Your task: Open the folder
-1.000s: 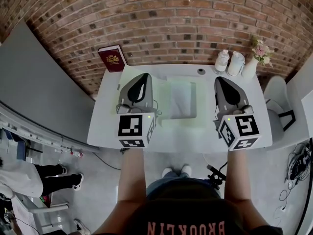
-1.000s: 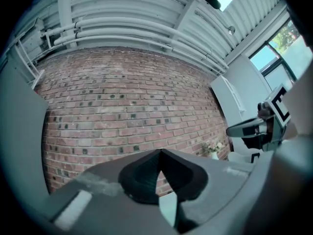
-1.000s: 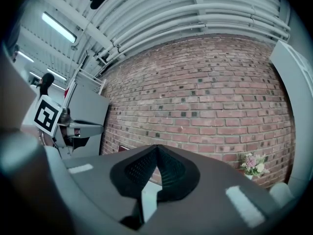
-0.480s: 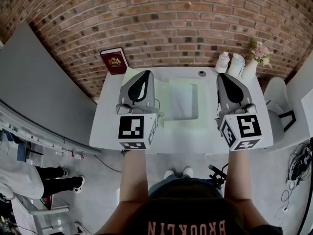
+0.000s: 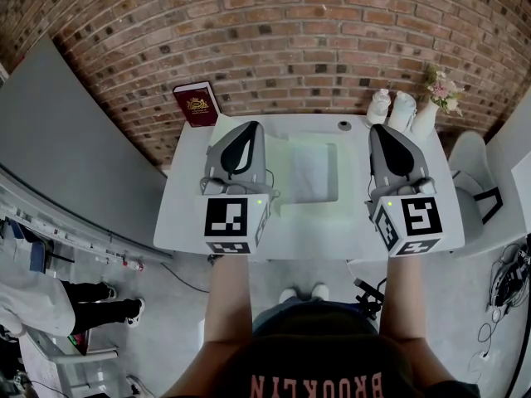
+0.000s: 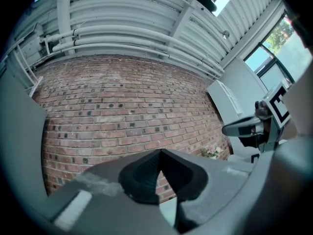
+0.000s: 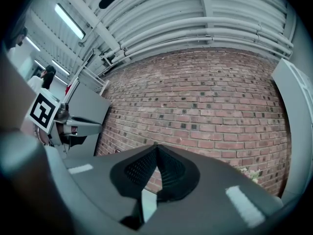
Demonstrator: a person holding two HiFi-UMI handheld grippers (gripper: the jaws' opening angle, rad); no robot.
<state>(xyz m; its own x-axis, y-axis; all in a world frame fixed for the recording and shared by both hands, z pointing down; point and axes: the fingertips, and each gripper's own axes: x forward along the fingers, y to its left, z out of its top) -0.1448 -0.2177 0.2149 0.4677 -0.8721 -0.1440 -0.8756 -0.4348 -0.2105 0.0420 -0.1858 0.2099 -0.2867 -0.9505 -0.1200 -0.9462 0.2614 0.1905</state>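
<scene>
Head camera: set high and facing steeply down past the person's forearms onto the white counter (image 5: 357, 222) and the foot of the brick wall (image 5: 290, 40). The left tongs (image 5: 246, 127) and right tongs (image 5: 383, 128) lie close beneath the lens. Left gripper view: rides on its tongs and looks along them, slightly upward, at the wall and the ceiling pipes (image 6: 122, 28), with its own jaws very near the lens. Right gripper view: the same arrangement, mirrored. Shared ground: all three views take in the wall and the flowers (image 5: 442, 85). Each gripper view catches the other tongs at its inner edge.
</scene>
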